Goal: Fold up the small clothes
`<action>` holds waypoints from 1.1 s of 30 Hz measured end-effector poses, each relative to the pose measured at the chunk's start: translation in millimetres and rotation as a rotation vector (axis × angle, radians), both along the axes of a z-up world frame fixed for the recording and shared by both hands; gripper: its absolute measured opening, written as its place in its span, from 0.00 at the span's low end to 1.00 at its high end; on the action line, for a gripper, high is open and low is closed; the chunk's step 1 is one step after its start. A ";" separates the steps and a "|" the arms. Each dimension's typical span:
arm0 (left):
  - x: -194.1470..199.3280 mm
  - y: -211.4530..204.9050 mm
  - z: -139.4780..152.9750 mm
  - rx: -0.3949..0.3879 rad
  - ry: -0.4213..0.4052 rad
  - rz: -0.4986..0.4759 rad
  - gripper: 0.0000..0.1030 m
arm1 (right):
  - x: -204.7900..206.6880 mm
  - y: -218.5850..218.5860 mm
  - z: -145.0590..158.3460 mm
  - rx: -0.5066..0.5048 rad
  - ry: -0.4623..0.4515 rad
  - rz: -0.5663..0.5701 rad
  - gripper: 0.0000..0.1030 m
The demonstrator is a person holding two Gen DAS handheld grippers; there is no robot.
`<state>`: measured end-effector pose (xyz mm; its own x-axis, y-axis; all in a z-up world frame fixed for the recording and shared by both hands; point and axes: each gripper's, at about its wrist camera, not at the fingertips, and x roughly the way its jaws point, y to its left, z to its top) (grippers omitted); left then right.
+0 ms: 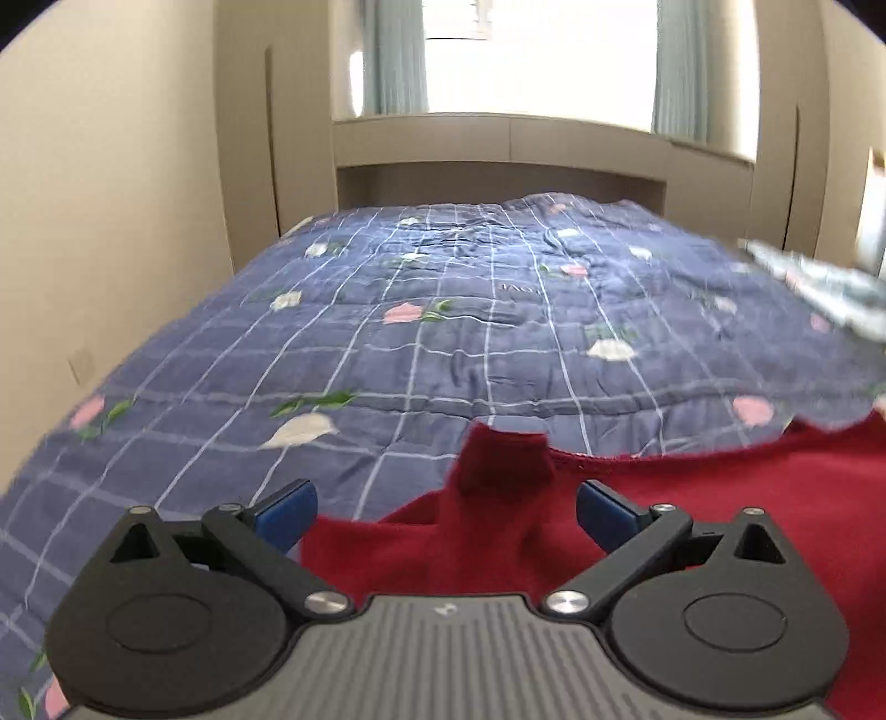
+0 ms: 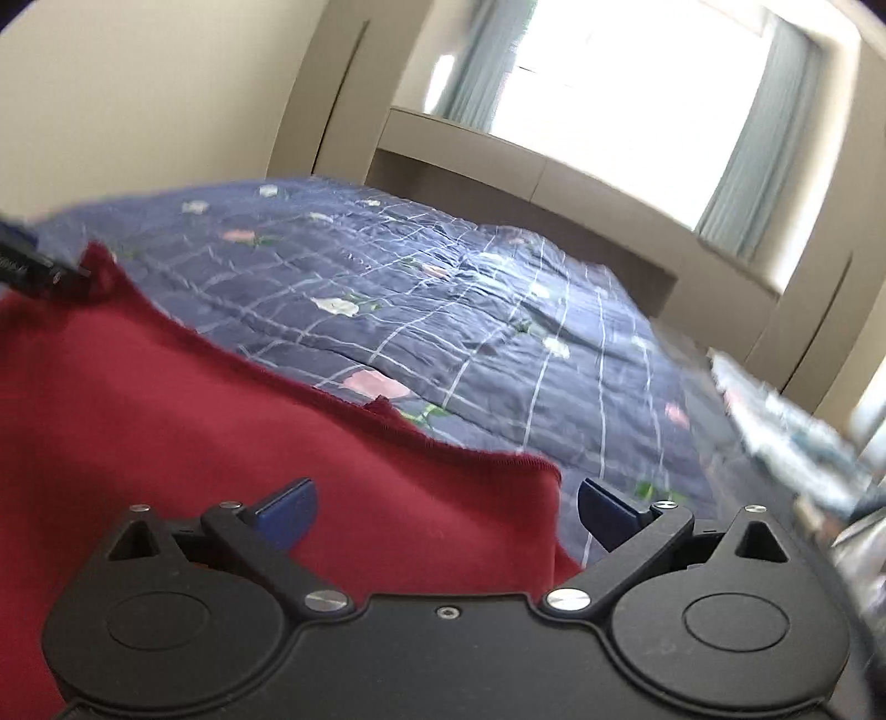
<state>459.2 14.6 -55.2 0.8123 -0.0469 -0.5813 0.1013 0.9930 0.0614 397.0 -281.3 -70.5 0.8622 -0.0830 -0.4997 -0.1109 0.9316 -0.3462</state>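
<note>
Garment: we see a red garment (image 1: 720,498) of soft knit-looking cloth lying on the near part of the bed, its stitched hem running along the far edge; in the left wrist view a small peak of it stands up between the fingers
Left gripper: our left gripper (image 1: 446,507) points level across the bed toward the window, its blue-padded fingers (image 1: 288,512) spread wide with the cloth peak between them; the pads do not press it, so it grips nothing
Right gripper: our right gripper (image 2: 447,507) is tilted, its blue pads (image 2: 606,512) wide apart over the garment's right corner (image 2: 531,471), holding nothing
Other tool: in the right wrist view, the left gripper's black tip sits at the garment's far left corner
Quilt: a blue quilt (image 1: 443,310) with a white grid and pink and white flowers, lightly wrinkled
Right side: a pale patterned cloth (image 1: 830,288), blurred
Far end: beige headboard shelf (image 1: 498,133), window (image 1: 537,50) with pale blue curtains (image 1: 396,55)
</note>
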 end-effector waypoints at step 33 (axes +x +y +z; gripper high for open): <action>-116.4 42.2 -1.7 -0.206 0.153 0.223 1.00 | -131.8 34.9 -24.2 0.051 0.074 -0.178 0.99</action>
